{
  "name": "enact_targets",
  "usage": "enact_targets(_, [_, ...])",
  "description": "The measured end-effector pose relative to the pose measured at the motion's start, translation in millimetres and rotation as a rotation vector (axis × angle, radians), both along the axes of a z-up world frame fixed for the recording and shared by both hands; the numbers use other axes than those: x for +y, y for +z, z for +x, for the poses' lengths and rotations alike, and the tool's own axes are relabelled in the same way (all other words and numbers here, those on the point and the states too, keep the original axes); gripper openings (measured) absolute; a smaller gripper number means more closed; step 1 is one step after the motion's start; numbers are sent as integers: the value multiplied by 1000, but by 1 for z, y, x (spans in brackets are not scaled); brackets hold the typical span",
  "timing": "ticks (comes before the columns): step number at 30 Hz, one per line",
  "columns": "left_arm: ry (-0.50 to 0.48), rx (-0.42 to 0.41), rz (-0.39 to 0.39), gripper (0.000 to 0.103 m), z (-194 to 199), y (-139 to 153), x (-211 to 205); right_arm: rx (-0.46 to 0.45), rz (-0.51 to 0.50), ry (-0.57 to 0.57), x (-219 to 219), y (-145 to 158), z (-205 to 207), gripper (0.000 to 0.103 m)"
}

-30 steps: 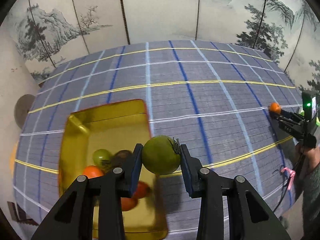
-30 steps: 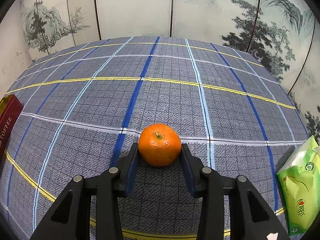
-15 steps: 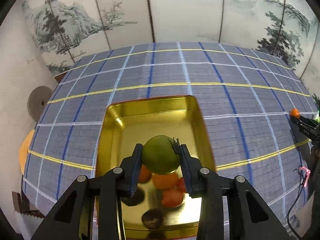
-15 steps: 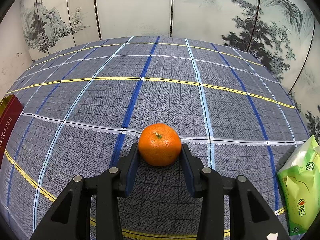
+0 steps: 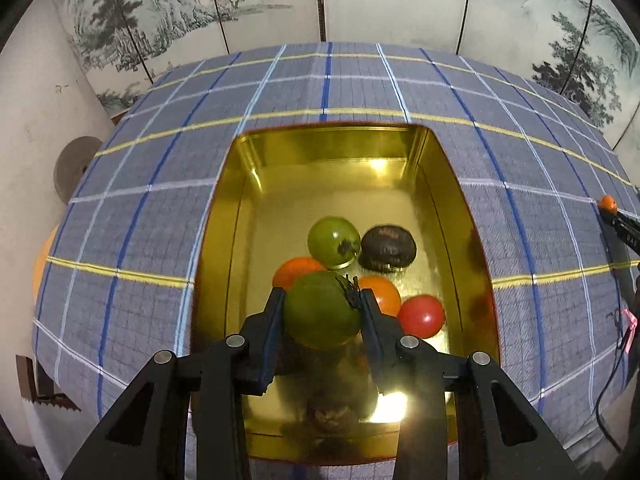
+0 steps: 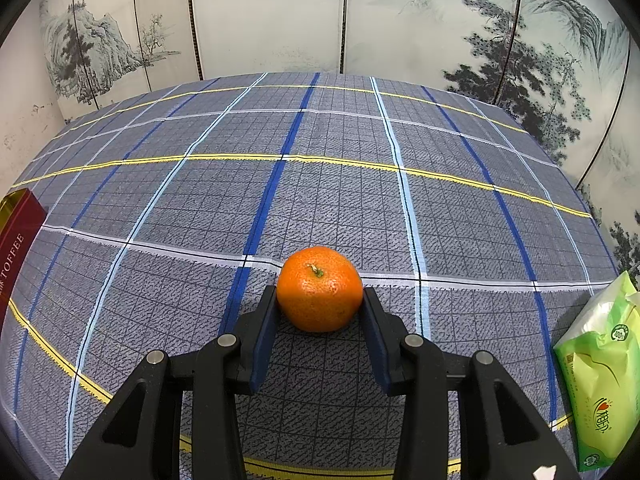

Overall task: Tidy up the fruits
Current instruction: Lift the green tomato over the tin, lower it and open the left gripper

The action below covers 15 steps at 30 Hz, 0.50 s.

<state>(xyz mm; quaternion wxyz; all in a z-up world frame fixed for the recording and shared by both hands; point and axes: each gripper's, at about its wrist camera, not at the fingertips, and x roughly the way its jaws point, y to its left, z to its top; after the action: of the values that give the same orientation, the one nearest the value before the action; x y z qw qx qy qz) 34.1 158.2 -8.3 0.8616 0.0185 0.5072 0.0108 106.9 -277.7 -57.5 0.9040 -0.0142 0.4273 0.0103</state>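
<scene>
Green fruit point(image 5: 321, 312) in left tool point(image 5: 320, 308) above gold tin point(image 5: 456, 184).

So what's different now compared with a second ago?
The left gripper, still clamping the green fruit, has swung from beside the gold tin to above the fruit inside it. The right gripper has stayed put, shut on the orange.

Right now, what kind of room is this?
Probably a home dining or sitting room: a table under a plaid tablecloth, painted landscape screens behind it, a gold tin of fruit and a tissue pack.
</scene>
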Motion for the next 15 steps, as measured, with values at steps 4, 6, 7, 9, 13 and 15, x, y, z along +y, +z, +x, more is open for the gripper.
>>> enact_targets(4, [-13, 21, 4, 37, -2, -10, -2, 0, 1, 0, 0, 0, 0, 38])
enact_targets(6, [-13, 22, 6, 37, -3, -12, -2, 0, 1, 0, 0, 0, 0, 38])
enact_targets(7, [-16, 17, 11, 37, -4, -12, -3, 0, 0, 0, 0, 0, 0, 38])
enact_targets(9, [-20, 16, 15, 37, -4, -12, -4, 0, 1, 0, 0, 0, 0, 39])
enact_targets(13, [-23, 13, 28, 38, -4, -12, -7, 0, 0, 0, 0, 0, 0, 39])
enact_targets(15, [-22, 12, 31, 38, -4, -12, -7, 0, 1, 0, 0, 0, 0, 39])
